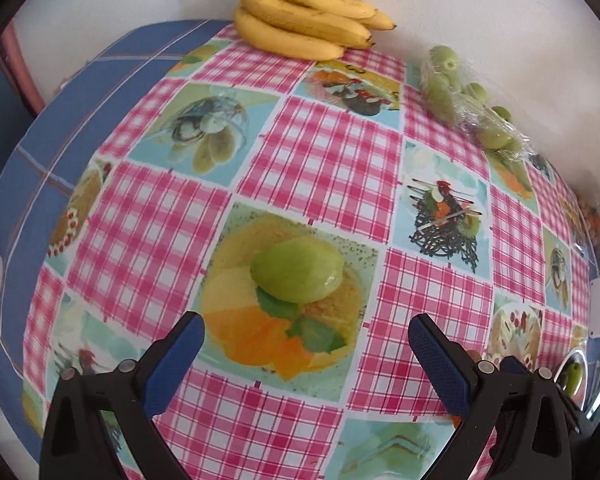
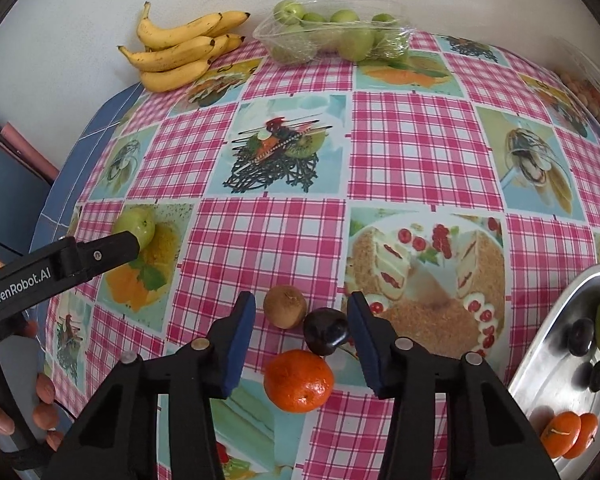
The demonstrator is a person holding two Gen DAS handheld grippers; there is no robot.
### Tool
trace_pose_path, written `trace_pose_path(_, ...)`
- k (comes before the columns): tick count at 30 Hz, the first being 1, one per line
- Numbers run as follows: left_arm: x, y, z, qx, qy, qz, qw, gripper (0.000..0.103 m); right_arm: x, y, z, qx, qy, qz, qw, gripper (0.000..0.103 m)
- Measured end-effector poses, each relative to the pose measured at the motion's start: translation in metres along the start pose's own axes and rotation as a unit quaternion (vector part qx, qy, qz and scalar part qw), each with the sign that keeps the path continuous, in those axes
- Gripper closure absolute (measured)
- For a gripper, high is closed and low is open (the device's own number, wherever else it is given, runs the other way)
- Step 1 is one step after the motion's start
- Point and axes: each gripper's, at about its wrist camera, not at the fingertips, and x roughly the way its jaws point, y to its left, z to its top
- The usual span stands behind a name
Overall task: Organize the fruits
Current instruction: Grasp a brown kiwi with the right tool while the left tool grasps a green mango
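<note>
A green fruit (image 1: 298,272) lies on the checked tablecloth just ahead of my left gripper (image 1: 306,322), which is open wide with nothing between its fingers. In the right wrist view the same green fruit (image 2: 136,226) sits behind a left gripper finger (image 2: 100,254). My right gripper (image 2: 302,320) stands open around a brown kiwi (image 2: 286,306) and a dark plum (image 2: 326,330). The right pad is at the plum's side; the left pad is just clear of the kiwi. An orange (image 2: 299,380) lies nearer the camera, between the fingers' bases.
A metal tray (image 2: 540,360) at the right holds a green fruit, two dark plums and two oranges. Bananas (image 2: 176,52) and a plastic bag of green fruits (image 2: 340,36) lie by the far wall. A person's hand (image 2: 40,404) is at the lower left.
</note>
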Motion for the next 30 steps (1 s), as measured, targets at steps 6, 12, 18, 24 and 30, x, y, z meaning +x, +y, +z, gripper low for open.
trace_pose_path(6,0.000,0.002,0.006,-0.002,-0.010,0.006,0.9999,0.001,0.003,0.008,0.003,-0.020,0.006,-0.001,1.000,0.060)
trace_pose_path(12,0.005,0.003,0.010,-0.011,-0.005,-0.009,0.9999,0.005,0.009,0.012,0.006,-0.033,0.012,-0.011,0.999,0.071)
trace_pose_path(18,0.012,0.005,0.013,-0.020,-0.001,-0.018,0.9996,0.012,0.015,0.014,0.008,-0.042,0.017,-0.018,0.999,0.073)
trace_pose_path(24,0.020,0.008,0.016,-0.033,0.007,-0.037,0.9987,0.024,0.020,0.017,0.008,-0.048,0.018,-0.023,0.998,0.074)
trace_pose_path(30,0.024,0.012,0.018,-0.046,0.006,-0.045,0.9979,0.040,0.021,0.018,0.008,-0.052,0.019,-0.024,0.998,0.077)
